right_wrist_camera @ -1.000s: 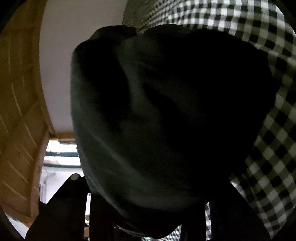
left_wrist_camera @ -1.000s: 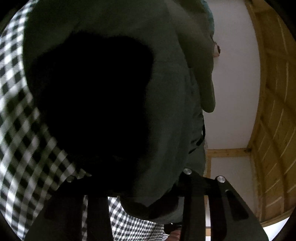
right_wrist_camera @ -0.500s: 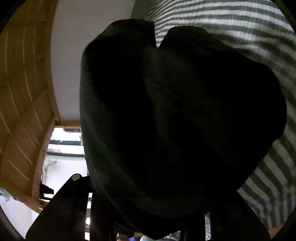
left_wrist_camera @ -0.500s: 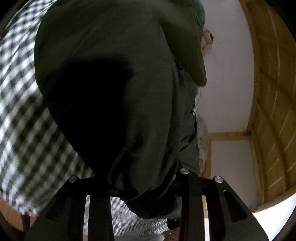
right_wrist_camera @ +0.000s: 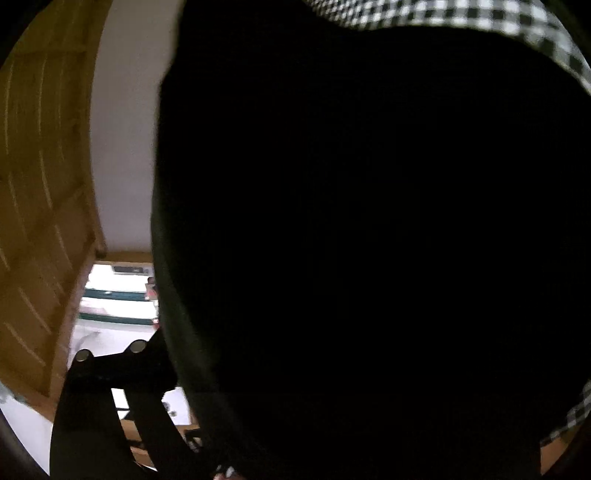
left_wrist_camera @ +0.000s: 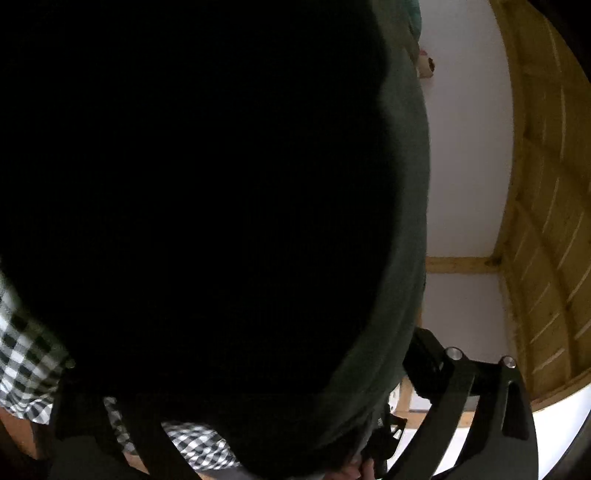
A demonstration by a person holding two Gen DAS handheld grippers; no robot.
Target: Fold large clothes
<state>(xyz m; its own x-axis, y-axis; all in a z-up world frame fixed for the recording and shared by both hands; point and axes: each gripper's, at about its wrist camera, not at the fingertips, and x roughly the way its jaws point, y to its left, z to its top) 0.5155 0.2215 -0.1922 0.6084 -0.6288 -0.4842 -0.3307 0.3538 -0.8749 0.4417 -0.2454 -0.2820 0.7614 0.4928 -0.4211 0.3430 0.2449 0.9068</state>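
Note:
A dark green garment [left_wrist_camera: 402, 258] hangs right in front of the left wrist camera and fills most of that view in deep shadow. It also fills most of the right wrist view [right_wrist_camera: 173, 332]. My left gripper [left_wrist_camera: 280, 424] is shut on the garment, with the cloth draped over both black fingers [left_wrist_camera: 458, 398]. My right gripper [right_wrist_camera: 295, 424] is shut on the garment too; only its left finger [right_wrist_camera: 110, 384] shows, the other is hidden under the cloth. Both grippers hold the garment up above the checked cloth.
A black-and-white checked cloth [left_wrist_camera: 26, 369] lies below, seen also in the right wrist view [right_wrist_camera: 443, 11]. A white wall [left_wrist_camera: 469, 166] and wooden panelling [left_wrist_camera: 546, 221] stand to one side. A doorway [right_wrist_camera: 118, 295] shows beyond wooden panelling [right_wrist_camera: 44, 184].
The garment has come closer to both cameras and now blacks out most of each view. Less checked cloth shows than before. Both grippers have stayed shut on the cloth.

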